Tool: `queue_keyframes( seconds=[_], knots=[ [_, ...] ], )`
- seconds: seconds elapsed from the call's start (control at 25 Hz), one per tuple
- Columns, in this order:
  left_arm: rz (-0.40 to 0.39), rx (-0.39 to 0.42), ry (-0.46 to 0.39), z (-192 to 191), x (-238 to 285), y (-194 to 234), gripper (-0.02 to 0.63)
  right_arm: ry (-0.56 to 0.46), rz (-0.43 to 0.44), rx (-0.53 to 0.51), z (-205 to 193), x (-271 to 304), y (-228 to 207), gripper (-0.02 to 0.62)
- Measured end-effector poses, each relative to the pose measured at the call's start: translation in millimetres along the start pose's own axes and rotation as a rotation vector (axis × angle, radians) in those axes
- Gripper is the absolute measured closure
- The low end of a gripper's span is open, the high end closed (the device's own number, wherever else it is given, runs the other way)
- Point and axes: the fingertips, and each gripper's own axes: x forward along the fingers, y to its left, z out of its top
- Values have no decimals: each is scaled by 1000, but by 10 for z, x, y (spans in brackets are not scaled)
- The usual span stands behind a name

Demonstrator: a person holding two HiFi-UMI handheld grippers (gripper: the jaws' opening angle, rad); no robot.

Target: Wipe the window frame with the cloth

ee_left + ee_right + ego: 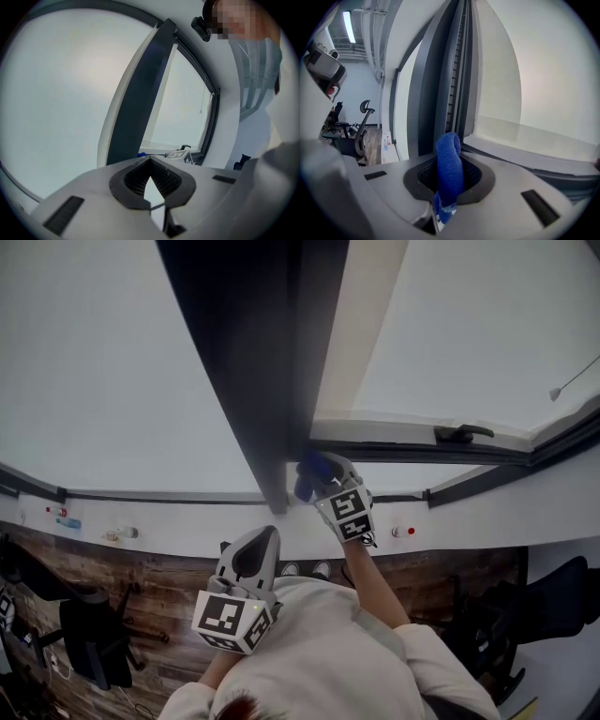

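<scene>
While gripping blue cloth [449, 164] in right tool [449, 140] at window frame [253, 362] lower corner, with left tool [150, 161] closed empty: judged early, leaving most of frame unwiped.

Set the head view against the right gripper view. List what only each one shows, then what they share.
Only the head view: the left gripper, low and away from the glass; the black window handle; the person's white top.
Only the right gripper view: the right gripper seen close, its jaws shut on the blue woven cloth; a ceiling strip light.
Both: the dark vertical window frame post, with the cloth and the right gripper at its foot.
</scene>
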Motion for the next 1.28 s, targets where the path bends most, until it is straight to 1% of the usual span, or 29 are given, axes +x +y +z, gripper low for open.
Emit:
queue_keyframes(
  seconds=[0.16, 0.32, 0.64, 1.28],
  knots=[
    [-9, 4, -7, 13, 11, -45, 600, 2, -3, -37, -23, -4, -19, 545],
    [-3, 4, -4, -1, 1, -77, 601, 8, -14, -17, -46, -59, -97, 545],
    [-3, 8, 1, -30, -4, -136, 601, 12, -63, 18, -119, -211, -307, 545],
    [-35, 21, 22, -77, 107, -352, 600, 14, -75, 30, -204, -348, -501, 545]
  ],
)
